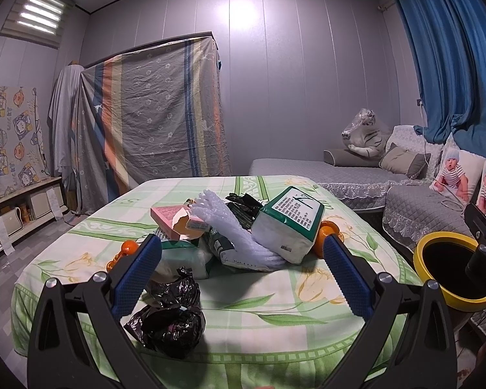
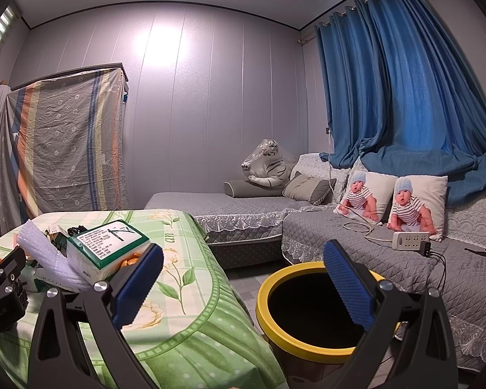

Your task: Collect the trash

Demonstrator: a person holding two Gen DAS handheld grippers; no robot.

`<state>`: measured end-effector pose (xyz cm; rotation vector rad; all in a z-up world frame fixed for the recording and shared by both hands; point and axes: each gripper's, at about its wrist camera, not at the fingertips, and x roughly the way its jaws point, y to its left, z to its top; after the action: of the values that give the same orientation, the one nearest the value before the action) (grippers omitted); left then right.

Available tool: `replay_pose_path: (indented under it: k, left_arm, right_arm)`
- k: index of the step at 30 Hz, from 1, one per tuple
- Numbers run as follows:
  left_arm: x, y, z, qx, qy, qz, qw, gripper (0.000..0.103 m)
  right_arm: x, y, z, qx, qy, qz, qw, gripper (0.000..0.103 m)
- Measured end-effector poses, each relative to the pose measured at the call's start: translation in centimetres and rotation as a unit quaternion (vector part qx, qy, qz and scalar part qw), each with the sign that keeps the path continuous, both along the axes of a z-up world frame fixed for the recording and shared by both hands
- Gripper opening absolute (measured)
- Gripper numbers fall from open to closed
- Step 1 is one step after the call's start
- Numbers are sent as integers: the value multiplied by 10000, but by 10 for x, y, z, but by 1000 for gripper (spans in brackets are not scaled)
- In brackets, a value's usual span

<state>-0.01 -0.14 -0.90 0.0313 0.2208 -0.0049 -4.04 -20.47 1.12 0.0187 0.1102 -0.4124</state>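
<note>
Crinkled glossy black plastic bag on matt printed cloth tablecloth

Blue curtain, 2 baby-print pillows

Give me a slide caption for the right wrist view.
Open right gripper above the yellow-rimmed bin beside the table.

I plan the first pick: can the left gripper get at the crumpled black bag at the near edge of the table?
Probably yes. The left gripper is open, and the black bag lies uncovered just below its left finger, with nothing between.
</note>
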Motion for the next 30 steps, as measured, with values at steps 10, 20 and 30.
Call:
replay_pose_path:
  k: [10,20,30]
  left_arm:
    - [2,1,-2,-1,40,-3,10000,96]
    - [2,4,-5,77,138,-212,9997,96]
    - [2,25,-17,37,-49,-558,9984,96]
  right_arm:
    - [1,0,0,6,0,-3,10000,95]
    - [5,-10,10,116,-37,221,9997,95]
    - [55,-19,55,309,457,3579,9321,95]
